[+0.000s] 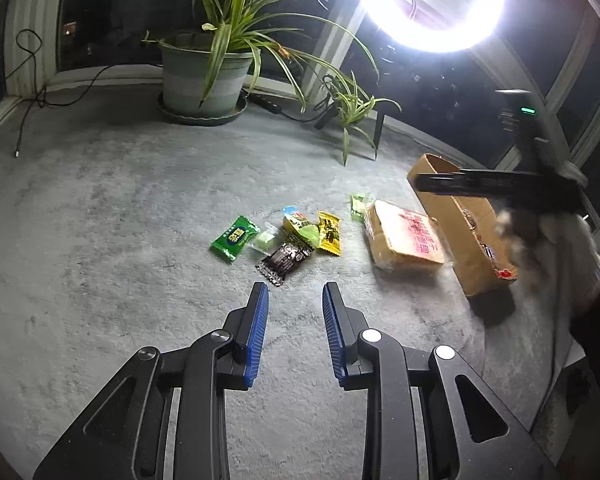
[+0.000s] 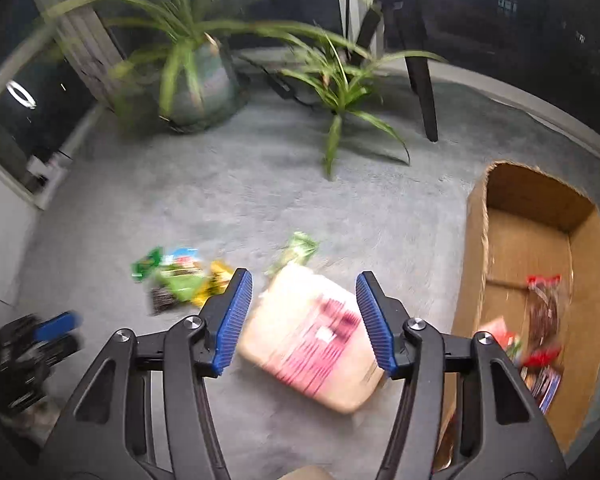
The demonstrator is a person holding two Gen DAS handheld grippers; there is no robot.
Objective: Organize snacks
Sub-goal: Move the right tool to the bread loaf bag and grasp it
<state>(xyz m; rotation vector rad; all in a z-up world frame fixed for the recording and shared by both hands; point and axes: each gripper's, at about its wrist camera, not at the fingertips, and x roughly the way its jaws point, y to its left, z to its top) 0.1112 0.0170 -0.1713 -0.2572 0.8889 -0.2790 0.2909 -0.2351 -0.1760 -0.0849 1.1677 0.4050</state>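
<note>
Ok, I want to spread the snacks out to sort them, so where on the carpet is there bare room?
Free: the wide carpet between the potted plant and the green packet, and the strip before the left gripper. Crowded: the small packets bunch beside the tan bag, which lies right by the cardboard box.

- A ring lamp [image 1: 428, 0] at the top of the left wrist view glares white, blowing out its centre and washing the glass around it.
- The windows [image 1: 112, 12] are black; the carpet [image 1: 140, 208] is evenly lit, dimming towards the corners.
- The left view is sharp, apart from the smeared glove [image 1: 556, 248] at the right edge.
- The right view is motion-blurred throughout: the plant [image 2: 184, 52] and snack packets [image 2: 180, 280] streak.
- Both views bow strongly at the edges.
</note>
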